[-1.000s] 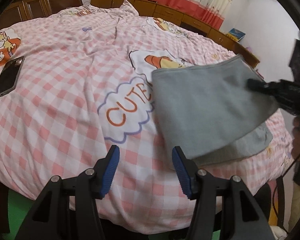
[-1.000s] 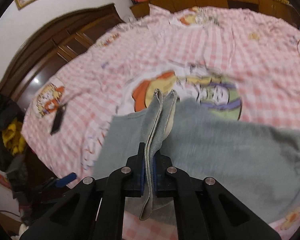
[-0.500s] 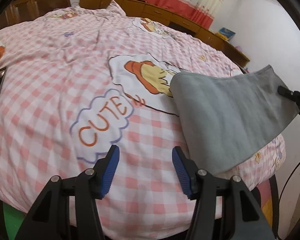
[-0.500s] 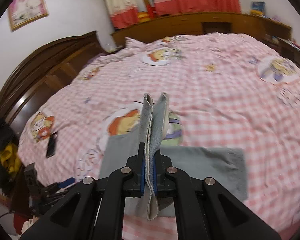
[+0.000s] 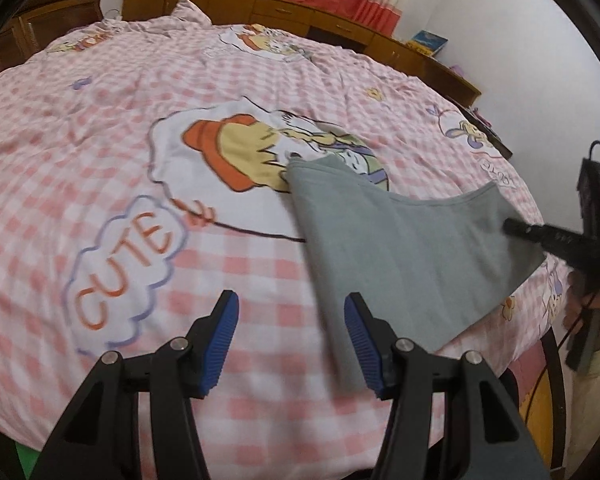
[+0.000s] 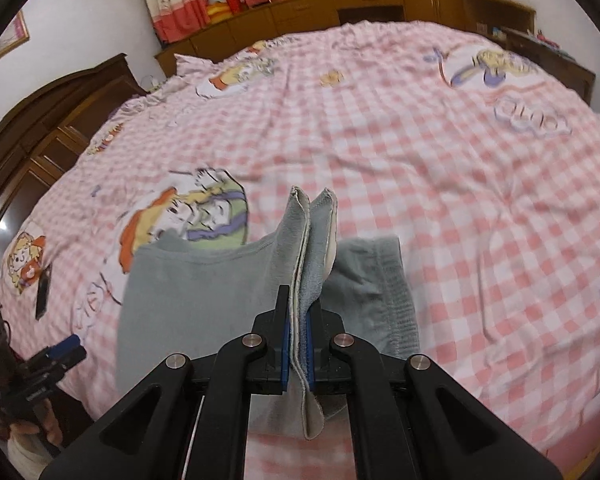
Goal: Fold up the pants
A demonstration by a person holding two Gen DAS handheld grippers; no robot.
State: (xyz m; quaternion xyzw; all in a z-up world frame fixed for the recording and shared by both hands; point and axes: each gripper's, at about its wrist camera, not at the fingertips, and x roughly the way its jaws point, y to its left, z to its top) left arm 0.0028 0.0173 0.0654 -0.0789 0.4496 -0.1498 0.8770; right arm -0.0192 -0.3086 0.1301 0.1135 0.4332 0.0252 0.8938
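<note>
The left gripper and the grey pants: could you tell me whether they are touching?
Apart. The left wrist view shows the left gripper open over bare bedspread, the grey pants lying beyond its right finger.

right tongs carried the pinched edge of the pants rightward across the bed, pants dragged off the "cute" print, folded layer now lifted, cuff uncovered beneath, phone gone from left view

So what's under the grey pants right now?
The pink checked bedspread, with part of its cartoon print showing beside the folded grey fabric pants. Whatever print lies directly beneath is covered.
</note>
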